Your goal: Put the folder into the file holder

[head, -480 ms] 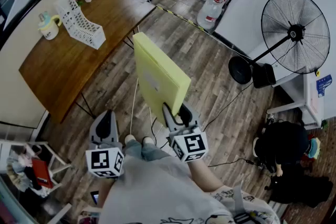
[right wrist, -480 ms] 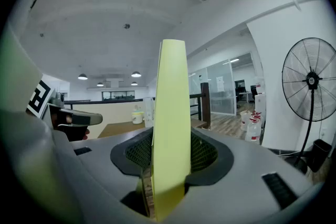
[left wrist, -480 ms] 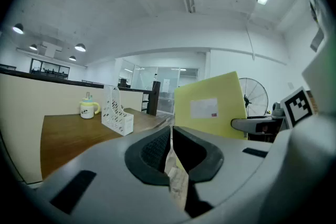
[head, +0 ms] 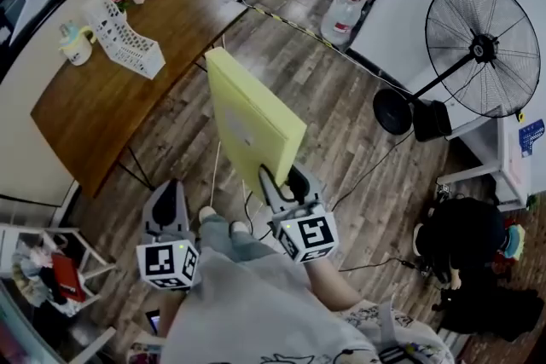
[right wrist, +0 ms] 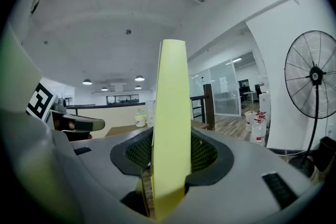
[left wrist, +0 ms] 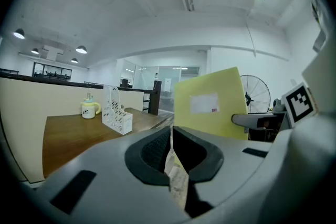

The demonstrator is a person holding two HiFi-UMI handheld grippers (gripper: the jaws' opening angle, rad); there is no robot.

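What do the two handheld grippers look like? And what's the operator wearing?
Left gripper and right gripper match: grey moulded shells, black textured lining on the jaws, a white cube with black square markers at each rear. No cables visible. The person wears a pale printed top and blue jeans.

Folder (head: 252,119): smooth matt yellow cover. File holder (head: 124,34): white perforated plastic. Bench (head: 111,111): brown wood, smooth with a light sheen. Floor (head: 341,132): grained wood planks. Left gripper (head: 170,190) and right gripper (head: 283,179): matt grey plastic shells; pads (right wrist: 202,152) black, cross-hatched. Fan (head: 482,47): black metal wire grille.
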